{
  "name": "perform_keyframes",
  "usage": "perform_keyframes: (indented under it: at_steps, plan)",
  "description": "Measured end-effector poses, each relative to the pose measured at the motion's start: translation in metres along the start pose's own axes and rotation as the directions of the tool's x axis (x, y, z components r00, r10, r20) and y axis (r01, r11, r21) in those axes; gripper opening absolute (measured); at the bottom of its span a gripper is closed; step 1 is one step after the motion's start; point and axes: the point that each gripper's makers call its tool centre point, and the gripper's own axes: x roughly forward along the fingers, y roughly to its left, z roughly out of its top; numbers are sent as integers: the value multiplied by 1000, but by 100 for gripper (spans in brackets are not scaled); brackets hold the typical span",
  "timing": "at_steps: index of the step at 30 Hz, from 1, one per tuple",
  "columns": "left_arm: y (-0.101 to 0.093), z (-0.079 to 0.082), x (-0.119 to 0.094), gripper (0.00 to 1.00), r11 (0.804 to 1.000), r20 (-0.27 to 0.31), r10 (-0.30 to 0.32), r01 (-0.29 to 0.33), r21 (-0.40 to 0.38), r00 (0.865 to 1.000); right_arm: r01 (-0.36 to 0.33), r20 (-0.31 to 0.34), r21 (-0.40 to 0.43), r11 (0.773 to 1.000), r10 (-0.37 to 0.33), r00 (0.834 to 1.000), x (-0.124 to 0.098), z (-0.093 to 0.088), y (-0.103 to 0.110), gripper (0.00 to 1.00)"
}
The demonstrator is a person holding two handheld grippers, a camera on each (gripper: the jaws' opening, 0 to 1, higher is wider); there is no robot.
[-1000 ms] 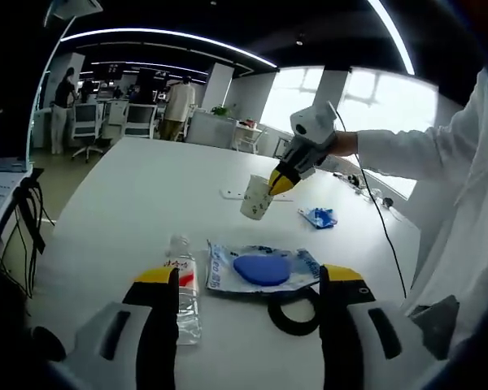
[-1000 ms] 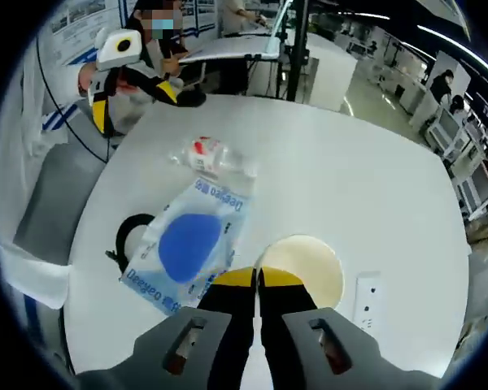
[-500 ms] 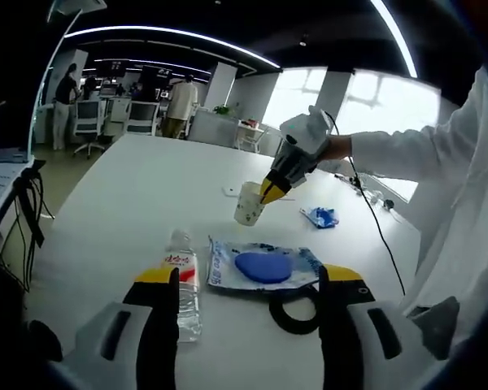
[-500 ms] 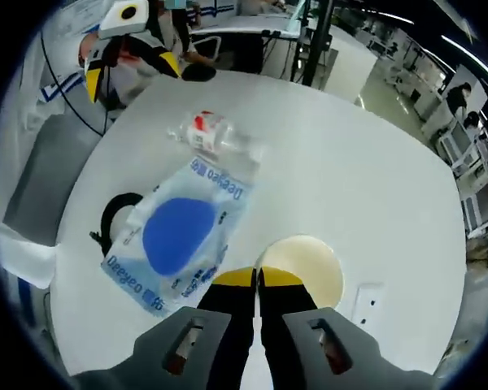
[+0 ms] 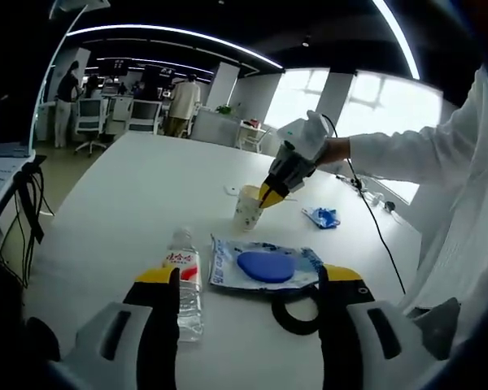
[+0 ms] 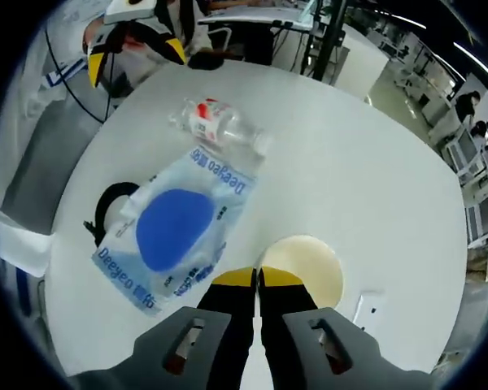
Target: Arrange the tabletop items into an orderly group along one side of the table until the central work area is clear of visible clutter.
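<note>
Change: right claw [image 6: 257, 278], clenched on the paper cup [image 5: 246, 207] rim, has carried it lower and nearer the blue pouch [image 5: 262, 265].
Cup: at 12 o'clock above the pouch in the left gripper view, seemingly near or on the desk [image 5: 138, 203].
Left claw [image 5: 248, 276]: released, hovering.
Meaning: grouping is progressing.

Right gripper [image 5: 265, 193] with the clamped paper cup [image 5: 247, 209] now lower than a second ago, cup more upright, nearer the surface [image 5: 138, 195], closer to the blue-disc packet [image 5: 263, 266].

This is a large open-plan office. Behind the white counter [image 5: 138, 187] stand rows of desks [image 5: 215, 126] with swivel chairs [image 5: 88, 122], people [image 5: 179, 101] standing among them, long ceiling strip lights [image 5: 171, 34] and broad windows [image 5: 374, 106].
</note>
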Motion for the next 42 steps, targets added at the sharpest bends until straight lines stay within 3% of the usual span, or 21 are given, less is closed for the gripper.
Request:
perform_keyframes:
  at_steps: [30, 34, 42]
  plan:
    - [1, -2, 0, 69, 1000, 5, 2, -2, -11, 1000, -29, 2, -18, 999, 29, 1000, 4, 0, 8, 0]
    - [1, -3, 0, 69, 1000, 3, 2, -2, -11, 1000, -27, 15, -11, 1000, 27, 1000, 3, 2, 8, 9]
    - [-1, -1, 1, 69, 1000, 4, -3, 3, -8, 1000, -12, 13, -2, 1000, 12, 1000, 1, 2, 8, 14]
